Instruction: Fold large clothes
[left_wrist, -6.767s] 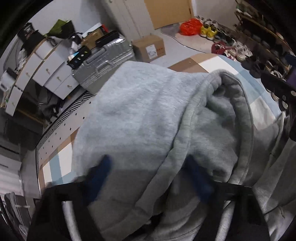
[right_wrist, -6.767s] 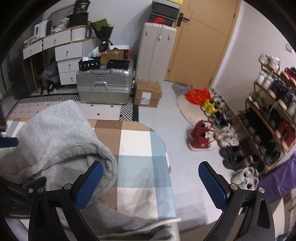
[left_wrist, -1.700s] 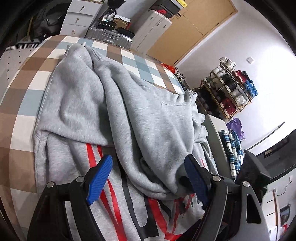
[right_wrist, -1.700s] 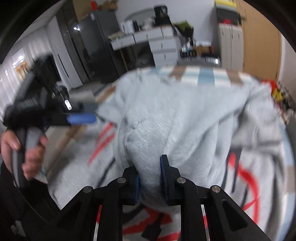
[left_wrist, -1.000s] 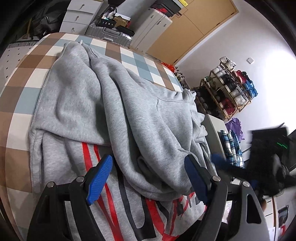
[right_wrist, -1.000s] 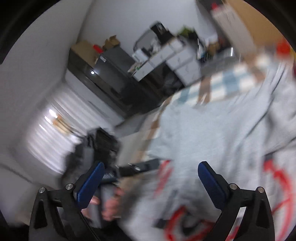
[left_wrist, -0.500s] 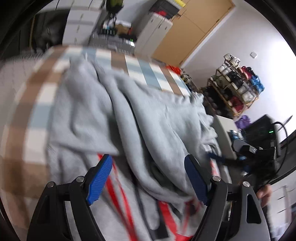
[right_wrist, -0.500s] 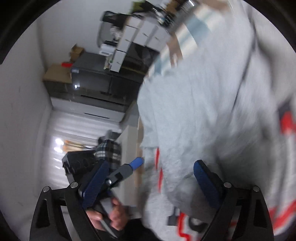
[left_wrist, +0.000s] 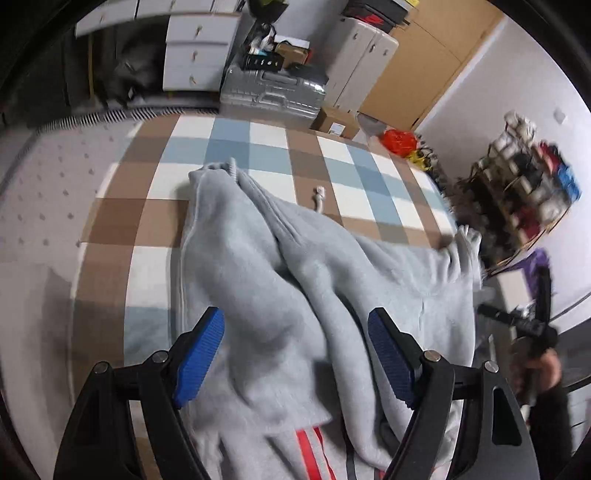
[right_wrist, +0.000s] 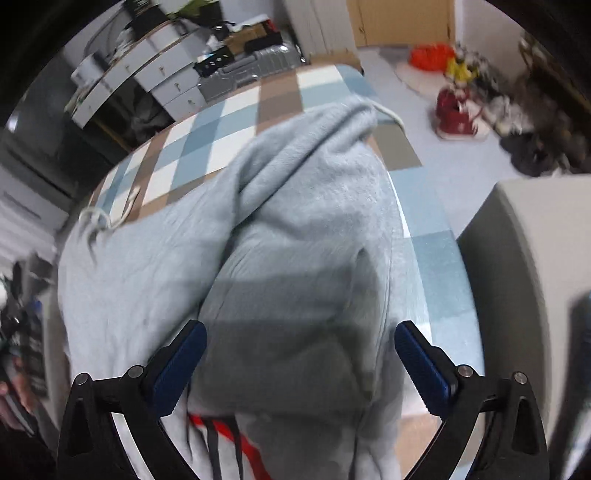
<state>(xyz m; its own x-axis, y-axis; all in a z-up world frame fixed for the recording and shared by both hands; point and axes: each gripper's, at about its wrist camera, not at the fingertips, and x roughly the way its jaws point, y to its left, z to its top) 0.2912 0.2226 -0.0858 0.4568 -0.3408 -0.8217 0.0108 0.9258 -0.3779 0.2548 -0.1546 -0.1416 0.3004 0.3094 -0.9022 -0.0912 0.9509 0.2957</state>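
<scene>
Both claws stood open and empty above the hoodie (left_wrist: 258, 280), which lay bunched on the checked table (left_wrist: 147, 221), its long ridge running from the near edge away toward the far edge, where the cord (left_wrist: 319, 199) trailed onto bare cloth. The left claw (left_wrist: 295, 354) straddled that ridge, fabric directly between and below its spread fingers. The right claw (right_wrist: 299, 365) hovered over the shadowed fold by the table's right edge. Neither looked closer in any way that mattered; each seemingly needed only to drop straight down onto its own side to grip.
</scene>
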